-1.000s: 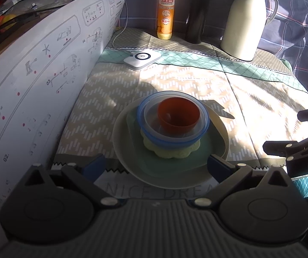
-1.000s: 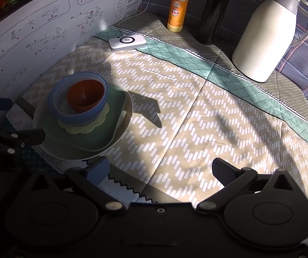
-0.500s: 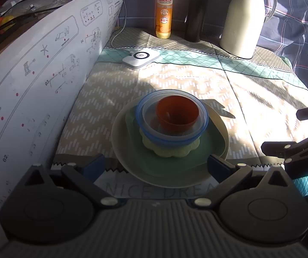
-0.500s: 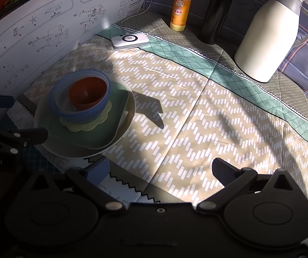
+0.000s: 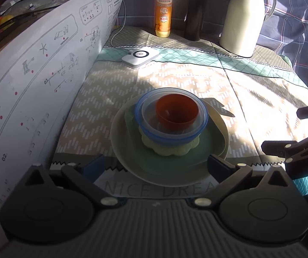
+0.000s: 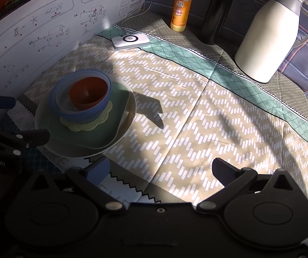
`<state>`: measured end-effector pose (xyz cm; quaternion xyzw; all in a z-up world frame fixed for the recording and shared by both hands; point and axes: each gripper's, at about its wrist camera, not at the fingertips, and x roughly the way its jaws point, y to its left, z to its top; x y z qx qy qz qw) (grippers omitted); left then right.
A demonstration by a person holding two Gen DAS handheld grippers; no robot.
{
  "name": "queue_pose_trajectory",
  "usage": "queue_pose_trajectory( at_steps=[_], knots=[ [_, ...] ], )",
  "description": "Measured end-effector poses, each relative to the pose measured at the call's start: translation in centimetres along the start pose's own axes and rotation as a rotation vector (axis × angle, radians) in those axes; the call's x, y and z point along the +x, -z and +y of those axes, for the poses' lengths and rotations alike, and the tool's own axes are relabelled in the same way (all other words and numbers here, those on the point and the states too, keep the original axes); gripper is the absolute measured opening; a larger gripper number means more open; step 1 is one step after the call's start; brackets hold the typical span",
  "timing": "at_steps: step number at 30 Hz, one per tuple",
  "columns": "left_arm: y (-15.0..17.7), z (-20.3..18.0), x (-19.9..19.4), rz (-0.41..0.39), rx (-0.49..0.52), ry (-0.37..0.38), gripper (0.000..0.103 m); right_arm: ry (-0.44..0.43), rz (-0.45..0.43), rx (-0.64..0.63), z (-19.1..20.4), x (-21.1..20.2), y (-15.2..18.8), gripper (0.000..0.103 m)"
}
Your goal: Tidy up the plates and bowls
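Orange-red bowl (image 5: 176, 110) sits nested in a clear bowl with a blue rim (image 5: 172, 120), which rests on a pale yellow scalloped dish (image 5: 171, 148). That lies on a green plate (image 5: 175, 163), which lies on a wide off-white plate (image 5: 128, 161). Stack is on the near-left part of the patterned cloth (image 6: 218, 118) covering the surface, partly in shade.

Left tongs (image 5: 157, 165): spread wide, empty, tips at either side of the near rim of the off-white plate; contact cannot be told. Right tongs (image 6: 160, 169): spread wide, empty, over bare cloth to the right of the stack.

Far edge of the surface: white flat device (image 6: 130, 41) with cable, orange bottle (image 6: 180, 4), black flask (image 6: 217, 10), white jug (image 6: 267, 34). Printed instruction sheet (image 5: 35, 75) stands along the left side.
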<state>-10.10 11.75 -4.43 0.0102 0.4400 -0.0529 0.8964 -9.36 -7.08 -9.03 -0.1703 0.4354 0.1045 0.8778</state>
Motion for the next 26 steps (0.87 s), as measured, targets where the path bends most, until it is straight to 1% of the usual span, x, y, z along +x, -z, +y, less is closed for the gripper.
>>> queue_pose_trajectory(
  at_steps=[3,6,9,15,21,26],
  knots=[
    [0.0,0.0,0.1,0.01,-0.002,0.002,0.103,-0.001,0.001,-0.007,0.1,0.0,0.0,0.103],
    [-0.1,0.4,0.4,0.031,-0.027,0.005,0.103,0.0,0.003,-0.009,0.0,0.1,0.0,0.103],
    [-0.1,0.7,0.5,0.03,-0.032,-0.005,0.103,0.001,0.004,-0.011,-0.1,0.1,0.0,0.103],
    [-0.1,0.3,-0.2,-0.008,0.0,-0.021,0.103,-0.001,0.003,-0.018,-0.1,0.2,-0.1,0.103],
    [0.1,-0.4,-0.8,-0.04,0.048,-0.008,0.103,-0.003,-0.001,-0.027,-0.1,0.1,0.0,0.103],
    [0.2,-0.4,-1.0,-0.038,0.052,-0.005,0.103,-0.041,-0.026,-0.041,-0.1,-0.5,-0.2,0.103]
  ],
)
